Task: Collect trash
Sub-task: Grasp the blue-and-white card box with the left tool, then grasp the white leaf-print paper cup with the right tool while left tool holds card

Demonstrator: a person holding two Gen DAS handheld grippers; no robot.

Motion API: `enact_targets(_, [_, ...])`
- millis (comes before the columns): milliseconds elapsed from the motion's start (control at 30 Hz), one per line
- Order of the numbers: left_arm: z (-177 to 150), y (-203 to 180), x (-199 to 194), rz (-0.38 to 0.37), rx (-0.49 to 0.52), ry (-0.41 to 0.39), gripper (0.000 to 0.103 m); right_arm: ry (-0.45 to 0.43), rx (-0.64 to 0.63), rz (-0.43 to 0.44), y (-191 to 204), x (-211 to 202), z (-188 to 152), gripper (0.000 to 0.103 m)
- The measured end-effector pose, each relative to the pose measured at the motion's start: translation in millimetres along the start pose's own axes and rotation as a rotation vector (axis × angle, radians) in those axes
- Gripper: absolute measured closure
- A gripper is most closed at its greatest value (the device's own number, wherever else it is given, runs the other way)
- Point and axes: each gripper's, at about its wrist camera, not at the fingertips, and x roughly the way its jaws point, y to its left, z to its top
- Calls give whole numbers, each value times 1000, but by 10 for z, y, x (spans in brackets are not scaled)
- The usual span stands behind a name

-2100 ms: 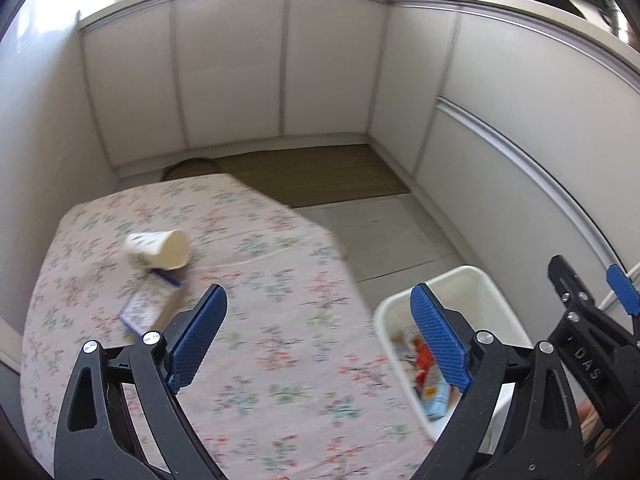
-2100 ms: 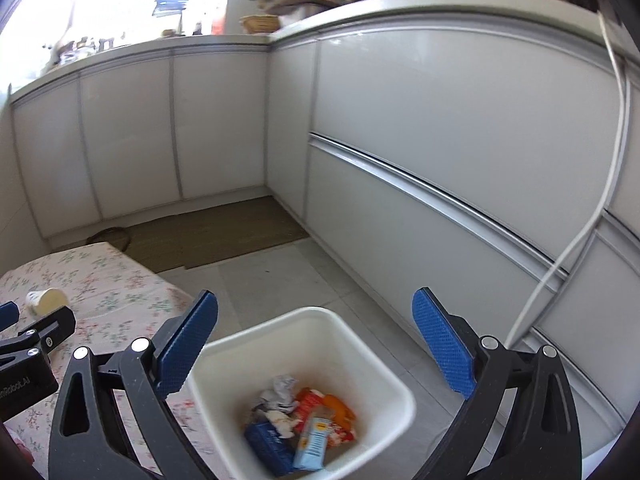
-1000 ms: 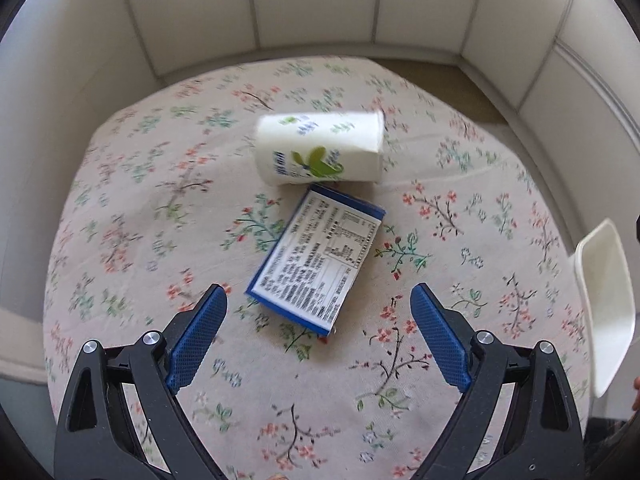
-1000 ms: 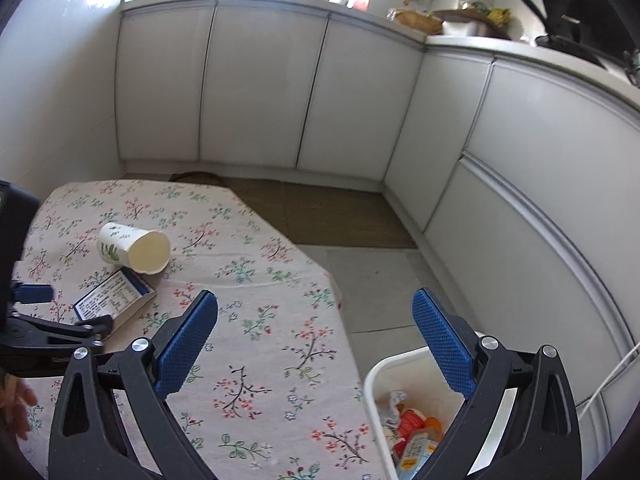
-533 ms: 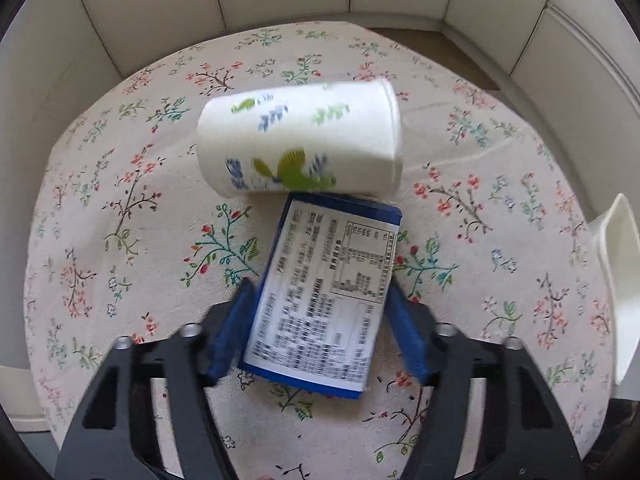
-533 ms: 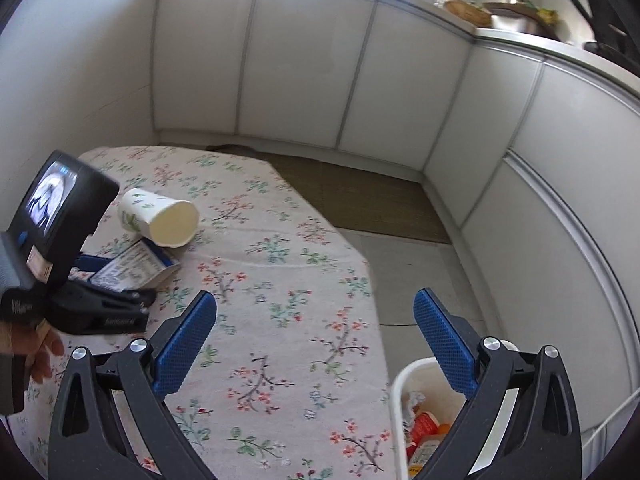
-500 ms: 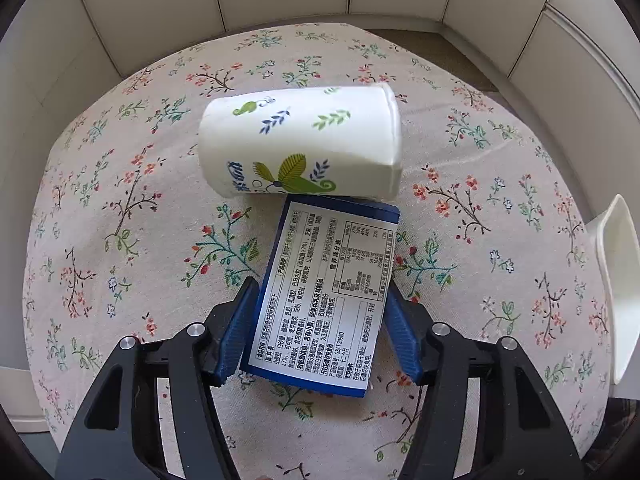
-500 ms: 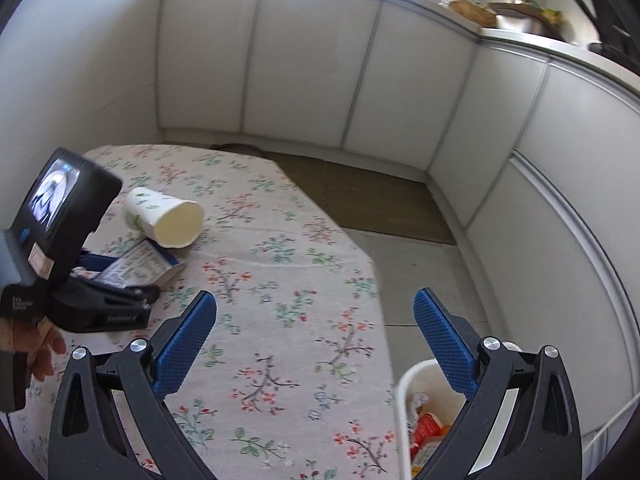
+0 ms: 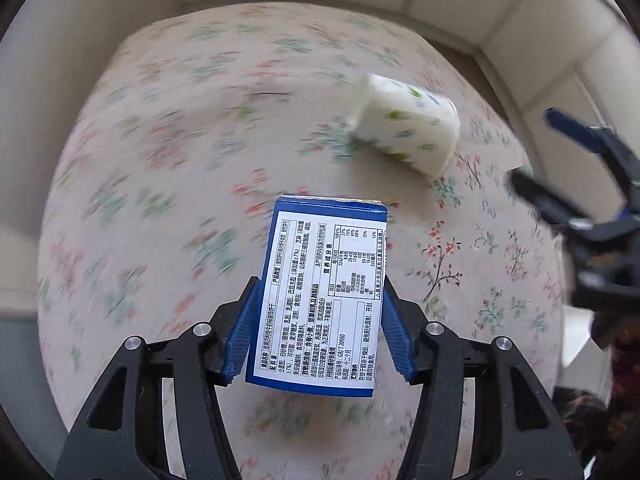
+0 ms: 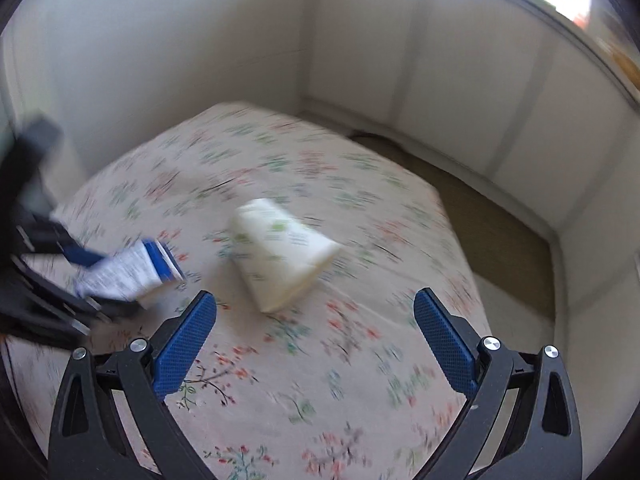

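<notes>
A blue and white carton (image 9: 328, 248) is clamped between the pads of my left gripper (image 9: 320, 286), whose jaws are still closing on its long sides. It hangs just above the floral tablecloth (image 9: 160, 160). A white paper cup (image 9: 408, 136) with a leaf print lies on its side beyond the carton, to the right. In the right wrist view the same cup (image 10: 284, 252) lies on the cloth ahead of my right gripper (image 10: 314, 298), which is open with nothing between its fingers. The carton (image 10: 128, 272) shows at the left there, blurred.
White cabinet fronts (image 10: 440, 80) and a wall (image 10: 160, 40) close in the table on its far sides. A brown floor mat (image 10: 480, 208) lies past the table's right edge. My right gripper (image 9: 548, 156) enters the left wrist view at the right edge.
My left gripper went from wide open to clamped on the carton and lifted it off the cloth. My right gripper swung left from the bin side to above the cup.
</notes>
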Motion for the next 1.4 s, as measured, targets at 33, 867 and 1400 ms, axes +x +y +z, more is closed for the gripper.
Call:
enact_targets(33, [-51,78,-92,-2,-28,-18,49,9,-44,2,68,56,56,7])
enact_targets(867, [61,577,-421,-36,-172,-109,48,240,-273,47,452,1194,428,34])
enact_targets(1400, [104,763,-599,10,-224,-180,48,101,4,-5,529,959,713,41])
